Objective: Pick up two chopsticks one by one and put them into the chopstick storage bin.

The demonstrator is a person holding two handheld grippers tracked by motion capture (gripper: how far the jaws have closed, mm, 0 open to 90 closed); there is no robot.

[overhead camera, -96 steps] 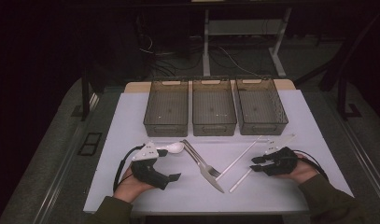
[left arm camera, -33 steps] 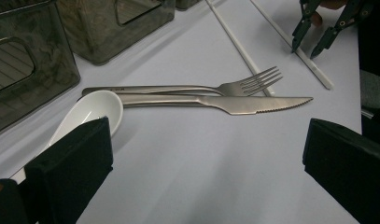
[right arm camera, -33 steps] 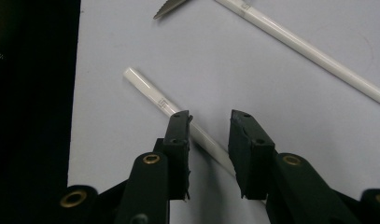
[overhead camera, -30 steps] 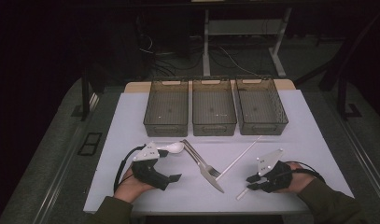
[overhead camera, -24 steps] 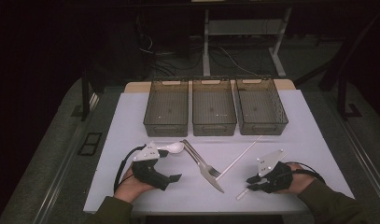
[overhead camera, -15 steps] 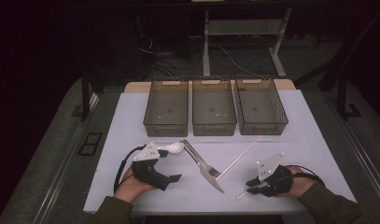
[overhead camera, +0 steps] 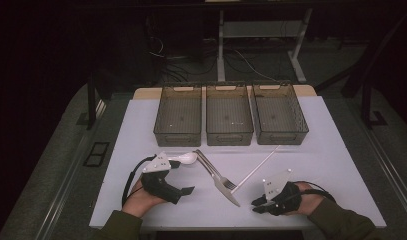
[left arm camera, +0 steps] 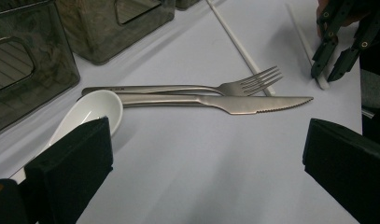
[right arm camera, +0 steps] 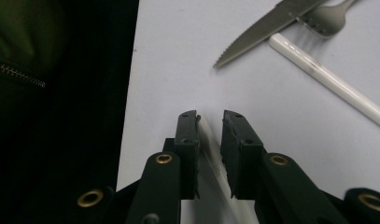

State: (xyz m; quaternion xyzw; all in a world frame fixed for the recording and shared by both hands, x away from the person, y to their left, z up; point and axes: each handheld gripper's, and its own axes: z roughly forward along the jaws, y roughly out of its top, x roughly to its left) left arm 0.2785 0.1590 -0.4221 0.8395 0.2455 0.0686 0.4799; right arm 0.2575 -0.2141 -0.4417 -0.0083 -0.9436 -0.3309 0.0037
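Observation:
A white spoon (overhead camera: 183, 158), a steel fork (overhead camera: 213, 170) and a knife (overhead camera: 226, 189) lie together mid-table, with a long white chopstick (overhead camera: 261, 162) slanting to their right. My left gripper (overhead camera: 183, 176) rests open beside the spoon (left arm camera: 87, 112), with nothing between its wide jaws (left arm camera: 206, 186). My right gripper (overhead camera: 256, 204) lies low near the front edge. Its jaws (right arm camera: 210, 119) have just been closing and straddle a second white chopstick (right arm camera: 211, 154). That chopstick lies against one pad, and a narrow gap remains at the other.
Three dark see-through bins (overhead camera: 177, 136) (overhead camera: 229, 136) (overhead camera: 281, 135) stand in a row at the back of the white table (overhead camera: 321, 150). The front edge runs just below the right gripper, and a dark sleeve (right arm camera: 19, 56) is close to it.
My right gripper has slid toward the front edge and a little left, with its narrow jaws over the near chopstick. The left gripper and the cutlery have stayed put.

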